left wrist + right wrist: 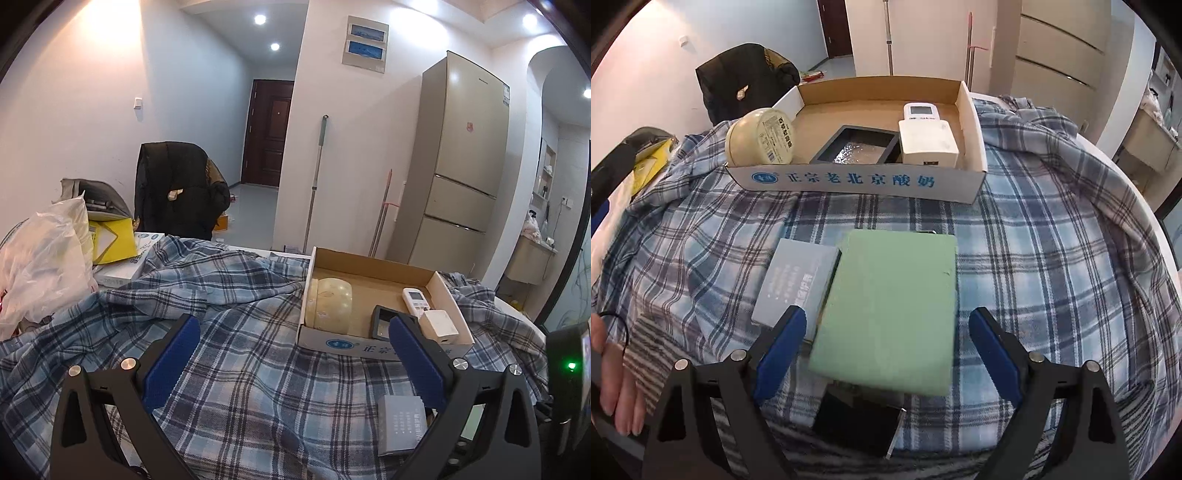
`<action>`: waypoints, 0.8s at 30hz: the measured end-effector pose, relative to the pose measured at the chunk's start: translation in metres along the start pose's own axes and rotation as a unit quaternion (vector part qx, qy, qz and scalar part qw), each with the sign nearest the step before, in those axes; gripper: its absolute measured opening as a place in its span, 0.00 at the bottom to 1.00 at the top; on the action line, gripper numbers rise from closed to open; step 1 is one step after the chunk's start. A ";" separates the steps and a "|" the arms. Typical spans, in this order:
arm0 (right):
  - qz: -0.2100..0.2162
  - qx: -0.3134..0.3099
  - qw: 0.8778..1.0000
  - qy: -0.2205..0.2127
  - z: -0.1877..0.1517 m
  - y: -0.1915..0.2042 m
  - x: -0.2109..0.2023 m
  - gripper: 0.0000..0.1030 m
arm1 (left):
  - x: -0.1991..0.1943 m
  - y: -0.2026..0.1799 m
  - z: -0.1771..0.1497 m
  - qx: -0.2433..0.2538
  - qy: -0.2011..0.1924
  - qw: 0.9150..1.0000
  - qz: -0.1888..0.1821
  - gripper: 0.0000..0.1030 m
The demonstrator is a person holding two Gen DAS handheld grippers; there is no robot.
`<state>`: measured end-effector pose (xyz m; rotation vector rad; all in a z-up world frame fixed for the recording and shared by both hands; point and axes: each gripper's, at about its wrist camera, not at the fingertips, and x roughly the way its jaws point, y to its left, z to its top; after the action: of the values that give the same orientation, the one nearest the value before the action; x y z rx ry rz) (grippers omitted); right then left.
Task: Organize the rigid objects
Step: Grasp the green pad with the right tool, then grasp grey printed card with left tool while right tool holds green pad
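Note:
A shallow cardboard box (pixel 857 182) sits on the plaid cloth. It holds a round cream tin (pixel 759 136), a black tray (pixel 857 149), a white block (pixel 927 142) and a white remote (pixel 919 110). In front of it a green notebook (pixel 890 306) lies over a grey box (pixel 794 280) and a black object (pixel 857 424). My right gripper (pixel 888 332) is open, its blue pads either side of the notebook with gaps showing. My left gripper (pixel 295 343) is open over bare cloth, left of the cardboard box (pixel 332 343) and the grey box (pixel 402 424).
A white plastic bag (pixel 40 266), a yellow packet (pixel 110 240) and a flat white carton (pixel 125 266) crowd the far left. A chair with a black jacket (pixel 177 192) stands behind, and a fridge (pixel 461 158) to the right. A person's hand (pixel 617 384) shows at the left edge.

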<state>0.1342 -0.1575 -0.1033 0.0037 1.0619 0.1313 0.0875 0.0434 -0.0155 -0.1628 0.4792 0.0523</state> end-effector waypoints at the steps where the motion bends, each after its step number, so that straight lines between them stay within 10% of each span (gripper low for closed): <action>1: 0.000 -0.001 1.000 -0.001 0.001 0.002 0.001 0.86 | 0.001 0.000 0.000 0.001 0.002 1.000 0.001 1.00; 5: -0.014 -0.009 1.000 -0.014 0.004 0.006 0.004 0.69 | 0.001 0.002 0.000 -0.002 0.004 1.000 0.000 1.00; 24: -0.031 0.026 0.993 -0.108 -0.004 -0.062 -0.062 0.67 | 0.006 -0.031 -0.010 0.072 0.045 0.996 -0.031 1.00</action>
<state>0.1078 -0.2257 -0.0554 0.0307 0.8486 0.0467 0.0908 0.0109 -0.0218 -0.0391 0.5662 -0.0504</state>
